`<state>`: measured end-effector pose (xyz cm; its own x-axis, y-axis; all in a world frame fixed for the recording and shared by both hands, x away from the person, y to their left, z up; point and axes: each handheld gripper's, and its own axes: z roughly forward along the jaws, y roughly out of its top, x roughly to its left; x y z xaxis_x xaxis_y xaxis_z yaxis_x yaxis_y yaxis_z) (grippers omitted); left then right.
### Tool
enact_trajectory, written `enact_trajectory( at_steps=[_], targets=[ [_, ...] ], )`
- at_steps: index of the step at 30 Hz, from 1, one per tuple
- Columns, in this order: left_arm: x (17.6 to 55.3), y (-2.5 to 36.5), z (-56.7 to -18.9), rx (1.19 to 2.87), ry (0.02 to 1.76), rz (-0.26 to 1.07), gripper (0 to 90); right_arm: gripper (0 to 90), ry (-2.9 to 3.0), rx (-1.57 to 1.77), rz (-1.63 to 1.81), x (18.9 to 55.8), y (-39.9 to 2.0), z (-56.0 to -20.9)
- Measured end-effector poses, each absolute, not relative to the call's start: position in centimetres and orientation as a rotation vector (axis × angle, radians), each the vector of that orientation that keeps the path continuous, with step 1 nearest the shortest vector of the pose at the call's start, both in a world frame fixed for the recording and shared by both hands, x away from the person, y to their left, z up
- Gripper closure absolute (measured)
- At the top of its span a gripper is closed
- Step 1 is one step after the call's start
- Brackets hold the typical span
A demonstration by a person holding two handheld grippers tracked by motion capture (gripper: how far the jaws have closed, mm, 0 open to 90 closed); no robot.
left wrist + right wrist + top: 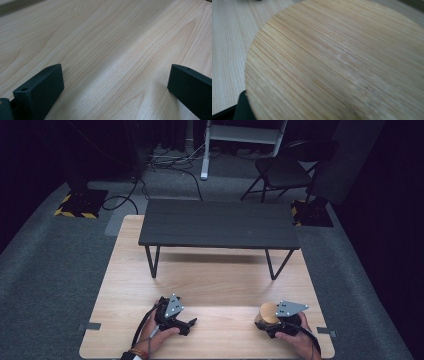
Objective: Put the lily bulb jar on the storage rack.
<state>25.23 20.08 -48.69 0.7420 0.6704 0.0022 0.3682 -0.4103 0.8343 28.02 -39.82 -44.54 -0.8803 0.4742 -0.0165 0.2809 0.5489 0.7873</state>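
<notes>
A round bamboo disc [268,312], perhaps a lid, is at the front right of the wooden table [210,285], and my right gripper [266,322] is shut on it. In the right gripper view the disc [342,65] is very close, its grain running diagonally, and it hides all but one black finger [240,110] at the bottom left. At the front left my left gripper [191,323] lies low over the table in the person's hand. It is open: in its own view the left gripper [115,75] has its jaws wide apart with bare wood between them.
A low black bench [218,224] on thin metal legs stands across the far half of the table. Bare tabletop lies between it and the grippers. Beyond the table are grey carpet, cables, a folding chair [285,170] and yellow-black floor markers.
</notes>
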Motion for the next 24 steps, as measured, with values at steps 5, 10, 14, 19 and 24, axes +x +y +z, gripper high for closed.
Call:
enact_trajectory(
  at_steps=[5,10,14,19,24],
  targets=[
    [25.2,20.1,-48.7,2.04,0.784,0.425,0.5,24.7,2.558,0.646,1.222,27.9,-39.6,-44.2],
    [25.2,20.1,-48.7,2.04,0.784,0.424,0.5,24.7,2.555,0.673,1.219,27.9,-39.4,-43.4],
    [25.2,20.1,-48.7,2.04,0.784,0.424,0.5,24.7,2.526,0.714,1.248,28.0,-39.8,-41.7],
    [25.2,20.1,-48.7,2.04,0.784,0.424,0.5,24.8,2.5,0.742,1.207,28.3,-39.5,-38.4],
    [25.2,20.1,-48.7,2.04,0.784,0.424,0.5,24.8,2.478,0.767,1.209,29.5,-39.0,-34.4]
  ],
)
